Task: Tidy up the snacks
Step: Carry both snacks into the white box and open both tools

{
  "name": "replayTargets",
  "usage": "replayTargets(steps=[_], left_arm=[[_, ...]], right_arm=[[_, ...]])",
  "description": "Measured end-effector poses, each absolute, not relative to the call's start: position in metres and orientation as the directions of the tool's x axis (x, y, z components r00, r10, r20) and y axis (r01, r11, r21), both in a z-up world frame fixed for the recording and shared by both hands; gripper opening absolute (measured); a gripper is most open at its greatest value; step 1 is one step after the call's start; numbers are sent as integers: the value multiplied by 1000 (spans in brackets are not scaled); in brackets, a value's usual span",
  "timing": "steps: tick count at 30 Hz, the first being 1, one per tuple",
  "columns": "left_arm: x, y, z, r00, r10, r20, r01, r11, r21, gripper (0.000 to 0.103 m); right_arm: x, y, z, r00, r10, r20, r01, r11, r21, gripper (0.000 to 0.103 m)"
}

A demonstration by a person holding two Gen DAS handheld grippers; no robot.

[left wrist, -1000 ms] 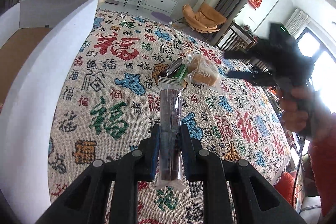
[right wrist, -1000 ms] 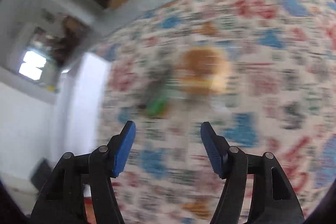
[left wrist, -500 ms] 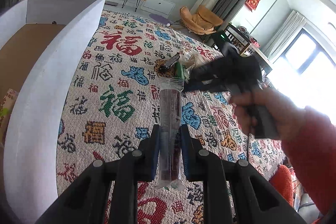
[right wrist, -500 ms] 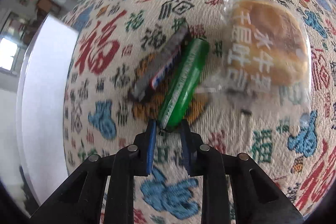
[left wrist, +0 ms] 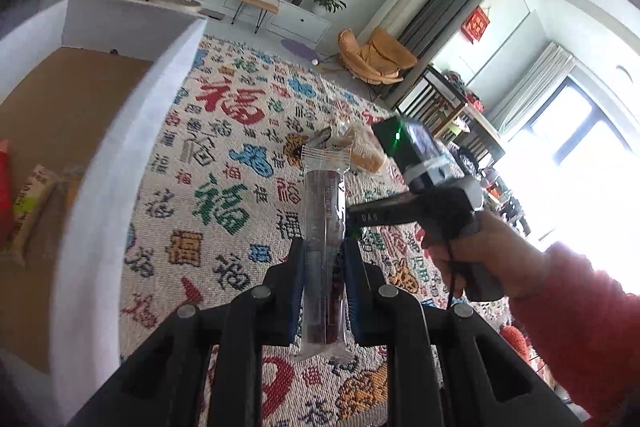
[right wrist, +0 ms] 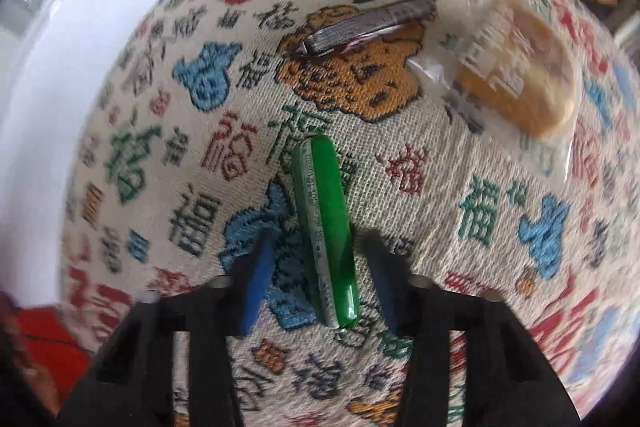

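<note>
I am clamping my left gripper (left wrist: 323,267) on a clear-wrapped dark snack bar (left wrist: 324,211). The bar is standing upright between the pads and sticking out toward twelve o'clock. The white box (left wrist: 120,155) is lying at nine o'clock in the left wrist view, and a few snack packs (left wrist: 32,203) are already lying on its brown floor. I am judging that this bar belongs in there too.

My right gripper (right wrist: 320,233) is pointing steeply down at the patterned cloth (right wrist: 440,207), with the fingers standing apart. They are straddling the green snack stick (right wrist: 324,211), and a gap is showing on each side, so the pads are not pressing on it. The stick is lying flat on the cloth, running from twelve to six o'clock with a slight lean.

To grip it well, I am thinking of centring first, since the stick is sitting a little nearer my right pad. Then I am planning to close across its narrow width, near the middle of its length, so it is not swinging when lifted. The wrapper looks glossy, so I am expecting it to slip under a light squeeze.

A dark silvery wrapper (right wrist: 368,25) is lying at twelve o'clock, and a bun in a clear bag (right wrist: 520,75) at two o'clock. Both are lying well apart from my fingers.
</note>
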State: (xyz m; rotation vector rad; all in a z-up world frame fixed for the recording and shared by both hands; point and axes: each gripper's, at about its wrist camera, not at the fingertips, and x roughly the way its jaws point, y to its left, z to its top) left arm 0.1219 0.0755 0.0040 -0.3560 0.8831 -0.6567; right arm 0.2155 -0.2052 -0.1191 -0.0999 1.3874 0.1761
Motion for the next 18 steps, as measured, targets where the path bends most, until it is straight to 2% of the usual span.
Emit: replayTargets(steps=[2,5,8,10,11,13,14,15,16,18], left_arm=[[123,96,16,477,-669,-570,357,740,-570,18],[133,140,38,535,-652,-537,315,744,-589,18],[148,187,57,626,-539,-563,247,822,-513,18],[159,220,64,679,-420,-601,164,886,-434,18],[162,231,65,694,-368,-619,121,907,-404,22],[169,258,64,711,-266,-651,26,935,-353,48],[171,269,62,713,-222,-665,-17,943,-333,79],[170,281,60,719,-166,-675,-68,950,-306,91],[166,289,60,726,-121,-677,-104,954,-282,91],[158,298,60,733,-83,-675,-133,956,-261,91]], right_arm=[[212,-205,-116,154,112,-982,-175,981,84,23],[203,-203,-88,183,298,-937,-134,952,276,23],[197,-170,-31,232,511,-828,-182,859,479,23],[198,-125,12,245,625,-741,-268,778,567,23],[199,-104,27,243,657,-714,-307,750,586,24],[202,-52,53,236,712,-661,-382,693,611,28],[203,-33,62,238,725,-647,-407,679,611,43],[202,-16,71,246,731,-637,-428,671,605,56],[196,-9,80,270,727,-631,-441,676,590,68],[187,-4,93,338,706,-622,-472,700,537,67]])
